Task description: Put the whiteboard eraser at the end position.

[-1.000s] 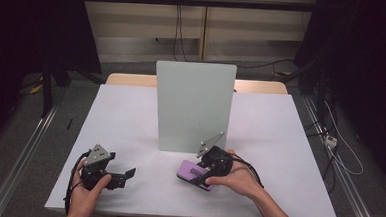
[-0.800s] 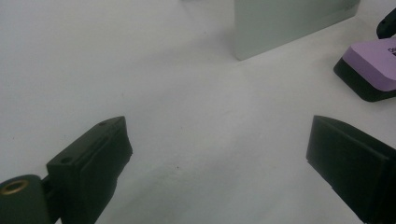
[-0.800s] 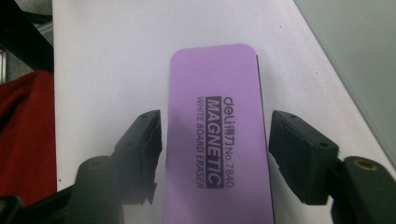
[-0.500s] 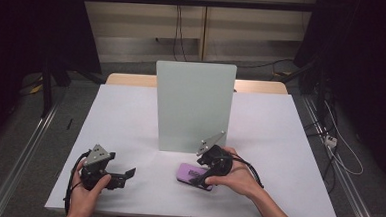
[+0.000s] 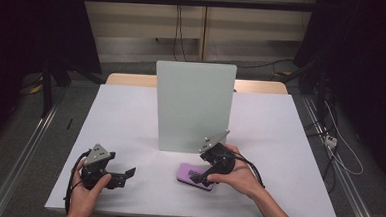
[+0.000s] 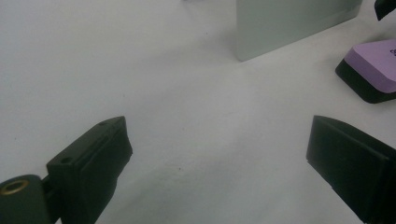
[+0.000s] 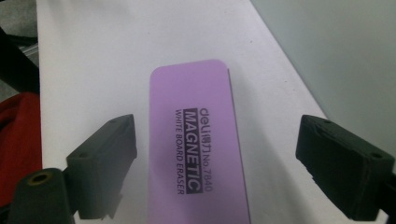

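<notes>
Having just opened, right gripper (image 7: 215,163) apparently clears eraser (image 7: 196,144).

Here we are looking down the right gripper (image 7: 217,163), and its two black jaws have just been opening: they stand wide, one on each side of the purple eraser (image 7: 196,140), clear of its edges. The eraser lies flat on the white table (image 7: 93,60) (its label reads "MAGNETIC WHITE BOARD ERASER"). We see a pale grey-green panel (image 7: 336,51) filling the upper right.
</notes>
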Demonstrator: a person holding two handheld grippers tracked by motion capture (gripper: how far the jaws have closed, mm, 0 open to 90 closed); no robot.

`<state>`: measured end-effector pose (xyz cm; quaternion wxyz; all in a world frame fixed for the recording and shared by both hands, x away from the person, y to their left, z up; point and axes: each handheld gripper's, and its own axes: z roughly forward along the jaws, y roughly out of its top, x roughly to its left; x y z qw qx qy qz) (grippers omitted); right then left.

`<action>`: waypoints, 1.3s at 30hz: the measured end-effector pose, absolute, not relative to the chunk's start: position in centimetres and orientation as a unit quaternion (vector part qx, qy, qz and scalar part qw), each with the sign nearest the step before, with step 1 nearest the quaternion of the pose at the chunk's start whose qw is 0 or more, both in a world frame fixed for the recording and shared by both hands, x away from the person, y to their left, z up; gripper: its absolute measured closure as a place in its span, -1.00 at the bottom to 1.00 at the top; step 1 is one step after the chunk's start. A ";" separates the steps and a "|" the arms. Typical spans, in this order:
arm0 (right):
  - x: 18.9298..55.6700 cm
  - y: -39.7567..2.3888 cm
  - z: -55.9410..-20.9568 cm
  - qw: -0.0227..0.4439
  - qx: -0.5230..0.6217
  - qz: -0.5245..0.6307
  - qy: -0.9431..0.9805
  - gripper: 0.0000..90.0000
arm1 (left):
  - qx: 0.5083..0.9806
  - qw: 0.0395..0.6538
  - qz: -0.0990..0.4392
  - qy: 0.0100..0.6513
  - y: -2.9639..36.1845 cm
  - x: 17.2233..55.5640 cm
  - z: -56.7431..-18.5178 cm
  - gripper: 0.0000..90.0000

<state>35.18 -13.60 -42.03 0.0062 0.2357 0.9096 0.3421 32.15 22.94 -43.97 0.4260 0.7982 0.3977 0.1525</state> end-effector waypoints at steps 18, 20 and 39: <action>35.1 -15.4 -41.4 0.065 0.297 0.365 0.880 -0.82 | 0.795 0.425 0.153 0.405 22.9 32.2 -44.1 -0.87; 35.0 -15.4 -41.3 0.070 0.302 0.369 0.876 -0.83 | 0.794 0.426 0.152 0.406 23.0 32.2 -44.1 -0.86; 33.5 -17.9 -41.1 0.144 0.364 0.398 0.829 -0.83 | 0.789 0.437 0.157 0.403 23.2 31.8 -43.7 -0.87</action>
